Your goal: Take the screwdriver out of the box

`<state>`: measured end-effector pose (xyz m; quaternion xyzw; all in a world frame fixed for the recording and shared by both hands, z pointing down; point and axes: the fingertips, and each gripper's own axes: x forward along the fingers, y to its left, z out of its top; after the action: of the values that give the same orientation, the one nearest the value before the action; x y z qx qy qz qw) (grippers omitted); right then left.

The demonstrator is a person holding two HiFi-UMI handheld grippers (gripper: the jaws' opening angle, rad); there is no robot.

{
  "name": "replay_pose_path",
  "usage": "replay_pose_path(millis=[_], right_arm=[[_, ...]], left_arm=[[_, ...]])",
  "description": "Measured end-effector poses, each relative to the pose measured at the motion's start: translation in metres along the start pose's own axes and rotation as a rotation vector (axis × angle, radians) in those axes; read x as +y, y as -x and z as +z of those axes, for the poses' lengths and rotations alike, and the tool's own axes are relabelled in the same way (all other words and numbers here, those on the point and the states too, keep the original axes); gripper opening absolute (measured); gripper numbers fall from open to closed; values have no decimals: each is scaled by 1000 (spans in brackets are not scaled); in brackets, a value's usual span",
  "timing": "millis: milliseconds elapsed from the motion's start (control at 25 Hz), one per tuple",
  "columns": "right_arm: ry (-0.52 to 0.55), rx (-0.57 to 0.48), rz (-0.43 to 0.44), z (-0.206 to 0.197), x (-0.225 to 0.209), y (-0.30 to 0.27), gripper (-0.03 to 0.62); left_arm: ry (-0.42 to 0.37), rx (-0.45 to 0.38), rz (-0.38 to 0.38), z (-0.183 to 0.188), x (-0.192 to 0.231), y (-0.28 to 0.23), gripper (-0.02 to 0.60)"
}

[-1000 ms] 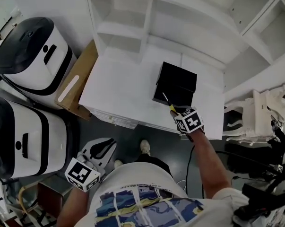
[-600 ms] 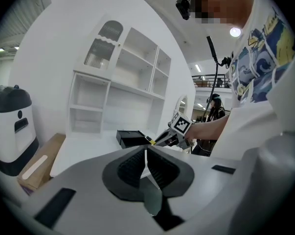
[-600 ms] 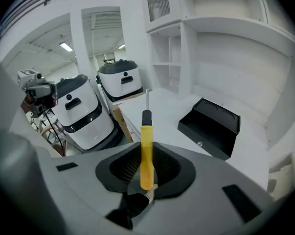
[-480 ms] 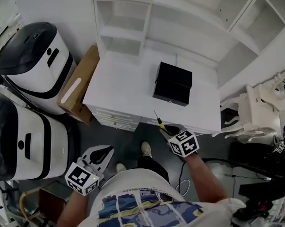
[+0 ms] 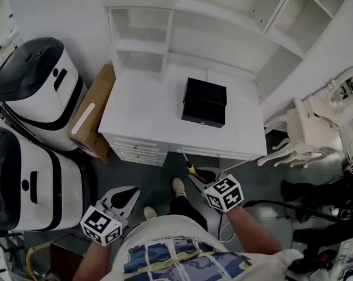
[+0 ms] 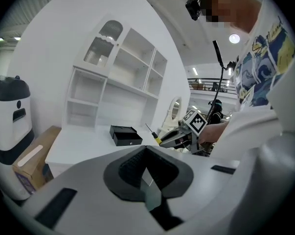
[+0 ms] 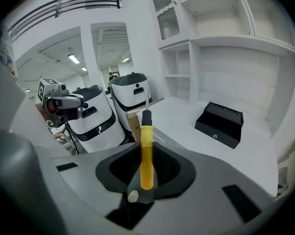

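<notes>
The black box sits closed on the white desk; it also shows in both gripper views. My right gripper hangs in front of the desk's near edge, off the desk, shut on the yellow handle of the screwdriver. The shaft points up and away toward the desk. In the left gripper view the screwdriver sticks out of the right gripper. My left gripper is low at the left near the person's body, shut and empty.
A white shelf hutch rises behind the desk. Two white-and-black machines and a cardboard box stand left of the desk. White ornate furniture is at the right. Dark floor lies under the grippers.
The right gripper has drawn the screwdriver back from the box, past the desk's front edge, toward the person. The left gripper shifted slightly.
</notes>
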<state>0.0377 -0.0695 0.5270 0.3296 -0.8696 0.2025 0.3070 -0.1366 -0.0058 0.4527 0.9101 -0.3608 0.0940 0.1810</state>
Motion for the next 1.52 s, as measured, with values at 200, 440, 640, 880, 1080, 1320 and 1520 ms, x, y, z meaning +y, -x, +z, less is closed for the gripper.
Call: replay_pose_path(millis=[200,440,640,880,1080,1320,1520], right_arm=[[37,-37,15,6,22,8,92],[62,-59,29,10,44,12,92],[78,-61,44,12,54,10,92],[100,-75,56,18,61,11,93],[106,-78,61,21,63,10,92],[104,-80,64,20,65,10,92],[95,-80,63,19,66,9,92]], left_arm=[[-3,-3,-20,-1,-6,1,12],[3,-4,-34,-4,-8,7,12],[11,3,-28,-10,-11,14,12],[4,8,-14,-13,-13,21,12],[2,8,-9,-13,-13,23,12],[-1,13,-14,-14,-13,20,12],[0,19,-21,-14,-12,19,12]])
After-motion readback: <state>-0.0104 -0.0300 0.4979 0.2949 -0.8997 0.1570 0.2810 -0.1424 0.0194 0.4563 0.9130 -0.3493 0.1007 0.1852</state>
